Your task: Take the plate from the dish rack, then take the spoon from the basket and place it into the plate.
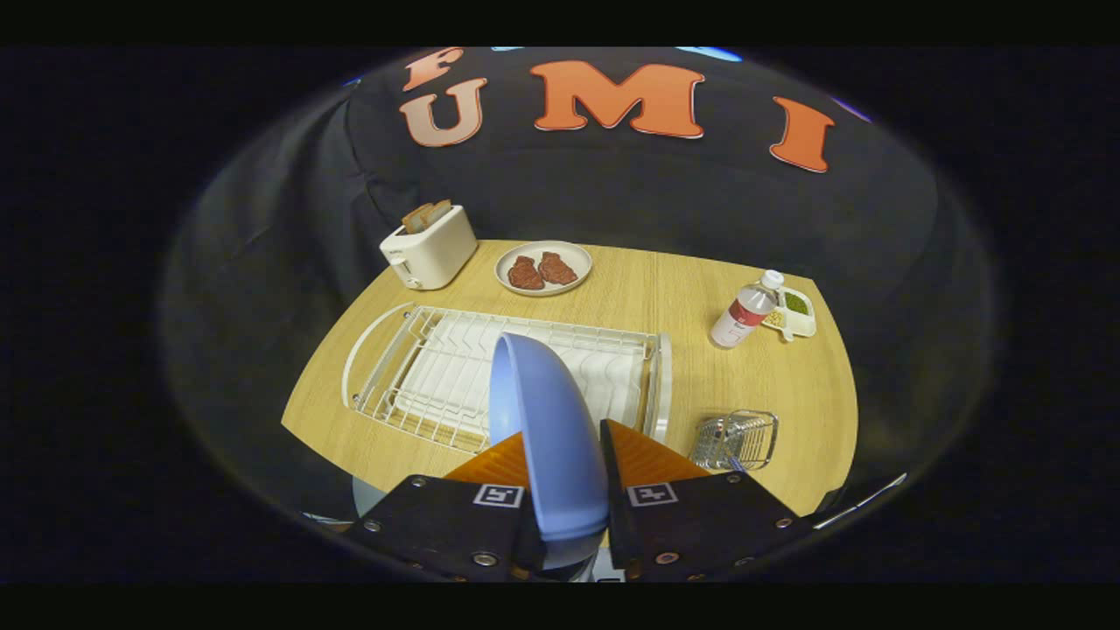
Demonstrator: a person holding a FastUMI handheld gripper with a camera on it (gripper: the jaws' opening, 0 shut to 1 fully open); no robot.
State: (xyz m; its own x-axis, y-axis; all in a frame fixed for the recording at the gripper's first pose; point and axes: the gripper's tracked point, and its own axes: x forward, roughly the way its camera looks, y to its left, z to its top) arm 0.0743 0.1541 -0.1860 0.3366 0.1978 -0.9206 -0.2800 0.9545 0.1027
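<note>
A light blue plate [547, 429] stands on edge between my fingers, raised above the white wire dish rack [437, 376]. My gripper [564, 459] is shut on the plate's lower rim, and both fingers press on it. The rack lies just beyond the fingers on the wooden table [744, 385]. A small wire basket [735, 439] sits to the right of the rack, close to the right finger. I cannot make out the spoon inside it.
Beyond the rack stand a white toaster [429, 248] with bread slices and a plate with two brown pieces of meat [543, 268]. A plastic bottle [744, 311] and a small dish of condiments [794, 311] stand at the far right.
</note>
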